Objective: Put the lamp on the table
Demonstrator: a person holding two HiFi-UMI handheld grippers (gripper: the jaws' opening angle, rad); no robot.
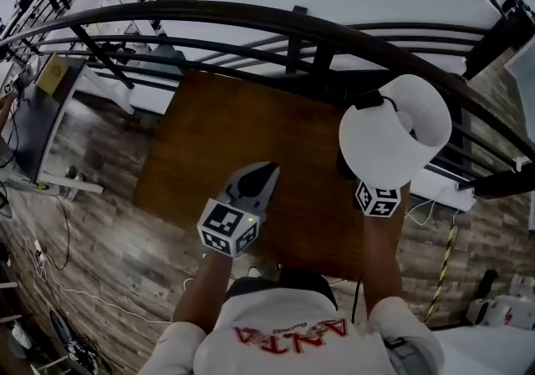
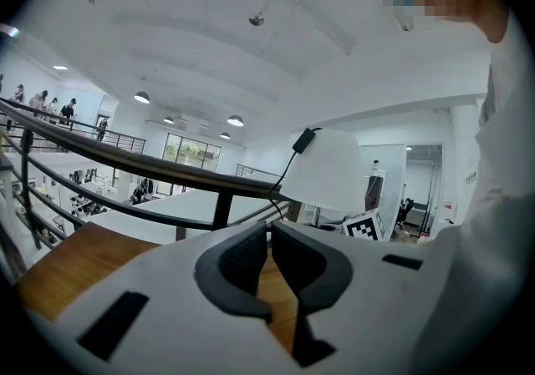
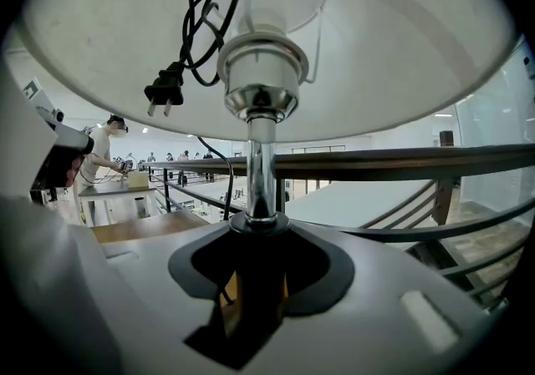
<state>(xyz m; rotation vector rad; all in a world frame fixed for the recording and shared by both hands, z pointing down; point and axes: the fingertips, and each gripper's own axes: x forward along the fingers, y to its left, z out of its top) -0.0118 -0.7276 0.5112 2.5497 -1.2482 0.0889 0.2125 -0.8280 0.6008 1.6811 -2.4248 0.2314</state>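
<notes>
The table lamp [image 3: 261,73], clamped upright by the dark foot of its chrome stem between the right gripper's [image 3: 253,269] fingers over the wooden table [image 1: 234,139], is judged not yet set down or released, while the left gripper's [image 2: 269,248] fingers are pressed together, empty.

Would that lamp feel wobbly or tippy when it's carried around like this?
Probably top-heavy: the lamp carries a wide shade high on a thin stem, gripped low by the right gripper, so it may sway. The shade looks thin and likely dents easily. The loose cord would probably flop and swing.
</notes>
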